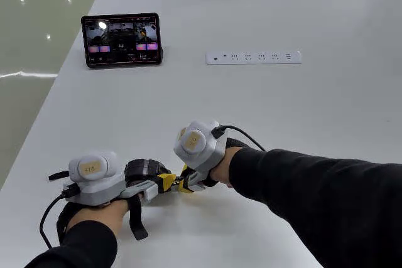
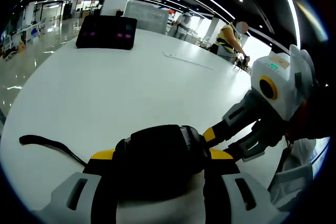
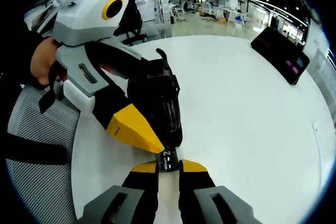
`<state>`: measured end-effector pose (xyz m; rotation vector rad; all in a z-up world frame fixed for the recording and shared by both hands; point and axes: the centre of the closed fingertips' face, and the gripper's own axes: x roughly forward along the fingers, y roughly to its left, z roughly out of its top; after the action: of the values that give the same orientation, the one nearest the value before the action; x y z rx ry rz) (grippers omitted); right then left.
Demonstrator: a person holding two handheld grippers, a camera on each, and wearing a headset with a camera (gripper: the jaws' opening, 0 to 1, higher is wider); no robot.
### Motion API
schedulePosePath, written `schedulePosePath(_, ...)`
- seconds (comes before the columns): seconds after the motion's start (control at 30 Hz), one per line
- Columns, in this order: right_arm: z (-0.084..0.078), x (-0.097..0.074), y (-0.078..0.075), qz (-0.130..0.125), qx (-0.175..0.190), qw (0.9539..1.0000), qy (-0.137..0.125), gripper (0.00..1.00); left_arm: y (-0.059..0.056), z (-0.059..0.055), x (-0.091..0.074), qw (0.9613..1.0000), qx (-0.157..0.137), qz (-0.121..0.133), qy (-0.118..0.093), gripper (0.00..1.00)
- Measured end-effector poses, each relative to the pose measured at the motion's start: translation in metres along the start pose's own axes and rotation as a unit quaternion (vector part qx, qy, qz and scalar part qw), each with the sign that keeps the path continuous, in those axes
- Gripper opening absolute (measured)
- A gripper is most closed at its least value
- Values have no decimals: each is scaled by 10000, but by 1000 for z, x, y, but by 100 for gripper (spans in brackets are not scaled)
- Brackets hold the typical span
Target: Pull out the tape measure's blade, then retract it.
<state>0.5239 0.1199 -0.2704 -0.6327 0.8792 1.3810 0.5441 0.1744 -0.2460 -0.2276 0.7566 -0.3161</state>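
Early stage: only a short stub of blade (image 3: 168,158) is seen outside the tape measure (image 1: 144,171), so most of the pull-out and the whole retraction are judged as not yet done. The tape measure is clamped between the jaws of the L gripper (image 2: 161,155), low at the near part of the table (image 1: 251,105); whether it rests on the top cannot be told. The blade tip is pinched between the closed jaws of the R gripper (image 3: 168,167), just beside the tape measure's mouth.
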Motion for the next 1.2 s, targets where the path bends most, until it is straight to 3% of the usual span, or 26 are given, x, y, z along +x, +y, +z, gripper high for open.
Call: schedulePosePath(1.2, 10, 7, 3, 66, -254, 9996, -85, 11, -2, -1, 0, 10000, 9, 4, -10, 61)
